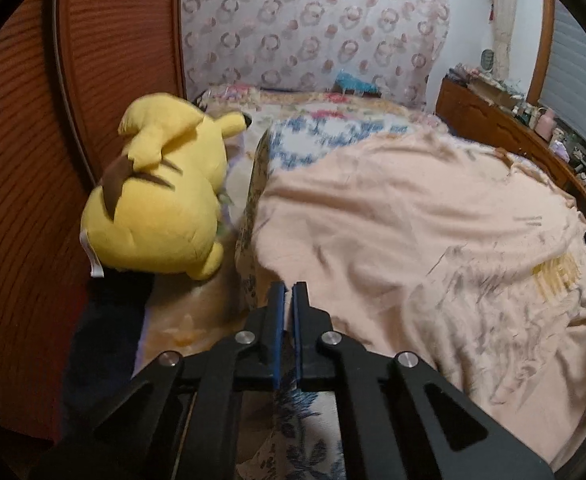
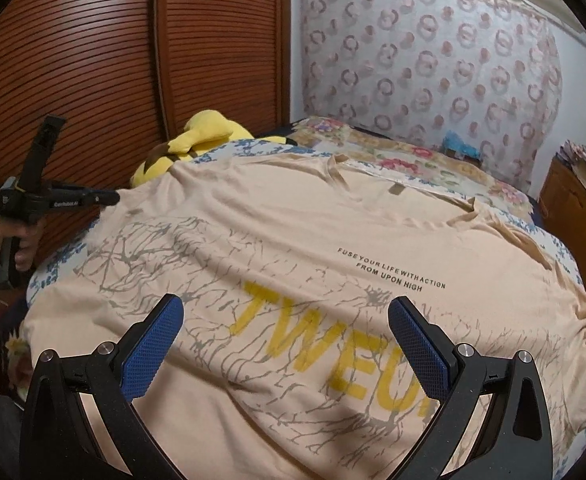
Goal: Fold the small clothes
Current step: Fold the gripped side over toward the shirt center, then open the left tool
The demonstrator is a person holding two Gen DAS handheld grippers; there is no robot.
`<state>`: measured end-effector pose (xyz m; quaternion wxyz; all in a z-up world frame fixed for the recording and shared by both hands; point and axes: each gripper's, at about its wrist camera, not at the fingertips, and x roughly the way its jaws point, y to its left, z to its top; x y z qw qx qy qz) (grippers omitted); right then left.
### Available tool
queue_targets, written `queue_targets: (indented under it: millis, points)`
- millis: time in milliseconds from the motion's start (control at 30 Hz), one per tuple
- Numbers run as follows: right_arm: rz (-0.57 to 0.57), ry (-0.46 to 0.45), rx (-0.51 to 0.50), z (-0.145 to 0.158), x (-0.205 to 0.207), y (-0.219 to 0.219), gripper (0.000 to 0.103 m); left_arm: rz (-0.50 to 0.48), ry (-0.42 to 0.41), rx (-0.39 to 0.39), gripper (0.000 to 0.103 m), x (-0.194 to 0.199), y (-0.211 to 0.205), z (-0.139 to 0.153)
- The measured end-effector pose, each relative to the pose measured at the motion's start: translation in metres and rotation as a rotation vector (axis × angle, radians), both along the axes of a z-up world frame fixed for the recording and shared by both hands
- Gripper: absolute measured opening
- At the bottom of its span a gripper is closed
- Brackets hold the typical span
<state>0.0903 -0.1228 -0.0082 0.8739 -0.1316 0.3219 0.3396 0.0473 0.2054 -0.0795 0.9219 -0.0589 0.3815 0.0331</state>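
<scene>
Bedroom, slatted wooden wardrobe doors (image 2: pixel 93 60) beside a bed (image 2: pixel 405 164) with floral covers. Item: peach T-shirt (image 2: pixel 293 240), spread flat over the bed, yellow lettering and grey branch print uppermost, neckline at the far side, mild wrinkles. Left hand-held gripper (image 1: pixel 289 292): clenched at the shirt's left edge; whether cloth is caught between the pads cannot be told. Right hand-held gripper (image 2: pixel 285 344): released, hovering over the print. Risk: an empty pinch would leave the edge behind on lifting; the yellow plush toy (image 1: pixel 161 200) nearby could snag the fold.
</scene>
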Motion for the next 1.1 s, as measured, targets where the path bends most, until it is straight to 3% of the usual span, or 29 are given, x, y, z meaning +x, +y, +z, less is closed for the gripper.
queue_targets:
  millis: [233, 567, 667, 833, 1100]
  points:
    - [-0.028, 0.004, 0.027, 0.003, 0.003, -0.011, 0.103, -0.092, -0.102, 0.001, 0.0, 0.016, -0.034, 0.048]
    - [-0.078, 0.003, 0.057, 0.009, 0.009, -0.033, 0.103, -0.273, -0.148, 0.026, 0.0, 0.058, -0.117, 0.092]
    - [-0.088, 0.008, 0.064, 0.01, 0.011, -0.037, 0.103, -0.301, -0.15, 0.019, 0.002, 0.061, -0.13, 0.096]
    - [-0.1, 0.015, 0.065, 0.006, 0.012, -0.043, 0.103, -0.313, -0.153, -0.005, 0.019, 0.051, -0.132, 0.092]
    - [-0.087, 0.017, 0.058, 0.006, 0.013, -0.04, 0.103, -0.243, -0.131, 0.011, 0.028, 0.03, -0.109, 0.07]
